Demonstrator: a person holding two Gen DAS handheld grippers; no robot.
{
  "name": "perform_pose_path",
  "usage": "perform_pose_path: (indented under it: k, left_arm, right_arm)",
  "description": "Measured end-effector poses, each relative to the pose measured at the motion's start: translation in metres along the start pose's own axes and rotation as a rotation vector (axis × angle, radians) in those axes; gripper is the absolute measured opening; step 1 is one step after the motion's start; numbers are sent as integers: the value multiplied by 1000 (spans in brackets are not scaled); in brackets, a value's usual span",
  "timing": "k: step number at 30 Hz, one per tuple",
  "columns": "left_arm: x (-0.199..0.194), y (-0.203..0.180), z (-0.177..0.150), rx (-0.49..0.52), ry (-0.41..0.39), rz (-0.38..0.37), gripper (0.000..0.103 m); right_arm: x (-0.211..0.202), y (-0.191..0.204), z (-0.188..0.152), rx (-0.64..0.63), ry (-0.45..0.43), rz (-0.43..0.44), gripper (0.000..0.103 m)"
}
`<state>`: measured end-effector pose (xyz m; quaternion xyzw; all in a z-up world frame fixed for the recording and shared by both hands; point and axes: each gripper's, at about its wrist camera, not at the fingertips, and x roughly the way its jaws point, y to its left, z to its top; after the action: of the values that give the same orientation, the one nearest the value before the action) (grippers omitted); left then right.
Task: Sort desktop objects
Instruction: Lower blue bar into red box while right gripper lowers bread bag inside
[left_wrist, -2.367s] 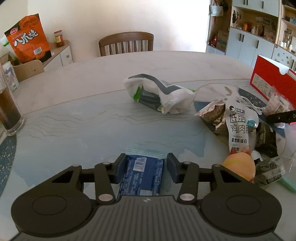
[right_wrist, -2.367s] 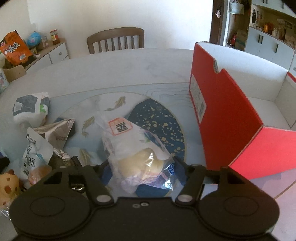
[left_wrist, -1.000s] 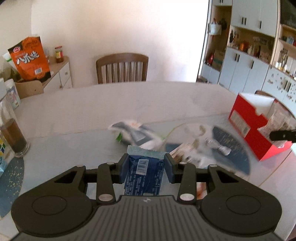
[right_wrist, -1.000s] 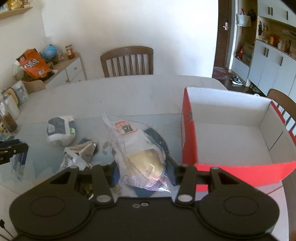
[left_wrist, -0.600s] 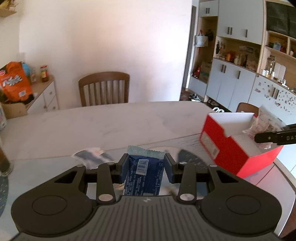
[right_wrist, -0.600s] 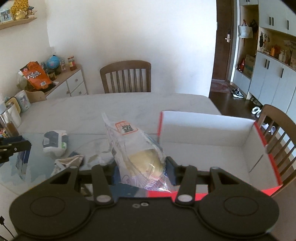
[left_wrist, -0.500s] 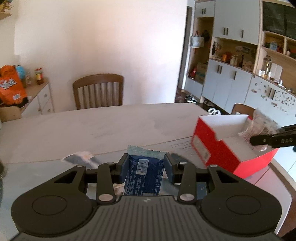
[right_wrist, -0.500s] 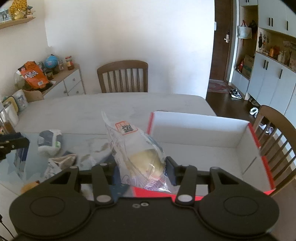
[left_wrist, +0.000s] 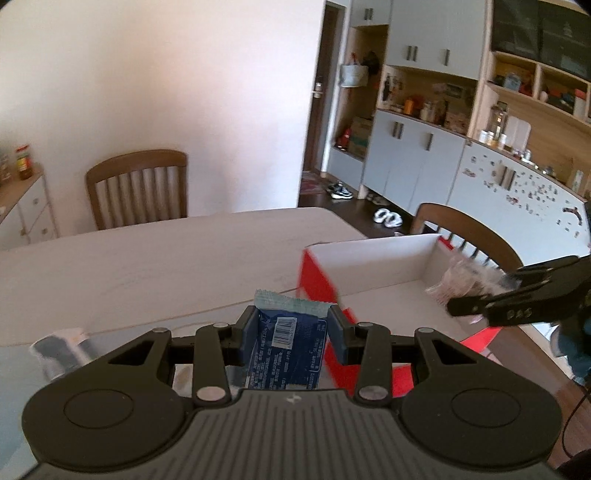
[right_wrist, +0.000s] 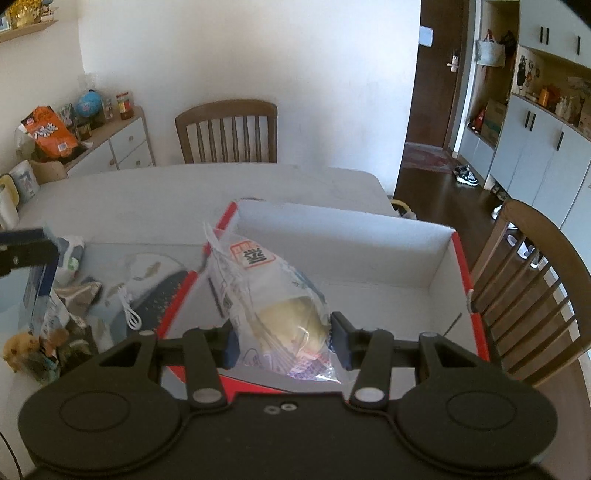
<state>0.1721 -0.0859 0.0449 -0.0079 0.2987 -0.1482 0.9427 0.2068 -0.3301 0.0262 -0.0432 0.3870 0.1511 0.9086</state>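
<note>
My left gripper (left_wrist: 291, 326) is shut on a blue snack packet (left_wrist: 286, 345) and holds it in the air just left of the red box (left_wrist: 388, 273). My right gripper (right_wrist: 282, 338) is shut on a clear plastic bag with a bun inside (right_wrist: 269, 291), hanging over the box's white inside (right_wrist: 369, 295). In the left wrist view the right gripper (left_wrist: 480, 301) shows at the right edge with the bag (left_wrist: 454, 282) above the box. At the left edge of the right wrist view are the left gripper's fingers (right_wrist: 27, 249) and the blue packet (right_wrist: 38, 291).
Several snack bags (right_wrist: 74, 295), a white cable (right_wrist: 129, 310) and a small plush toy (right_wrist: 18, 350) lie on the glass mat left of the box. Wooden chairs stand behind the table (right_wrist: 227, 131) and to its right (right_wrist: 532, 291). A white pouch (left_wrist: 61, 349) lies at the left.
Both grippers have swung to the right with their loads. The right one has come over the open box; the left has risen off the pile toward the box's left wall.
</note>
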Motion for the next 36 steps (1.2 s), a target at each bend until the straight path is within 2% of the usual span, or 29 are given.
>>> perform_pose_path:
  k: [10,19,28,36]
  left_arm:
    - [42,-56,29,70,30,-86,39]
    - [83,-84,34,105,95,-140,39]
    - [126,-103,35,152,151,-146,39]
    - [172,-117,31,182,250,-148,39]
  right_arm:
    - [13,-39,3,-7,79,20,48]
    - [35,-62,1,-64,124,-42,48]
    - [65,-75,-5,-99,192,-43,48]
    - [87,-76,-6,-126,257,-21,48]
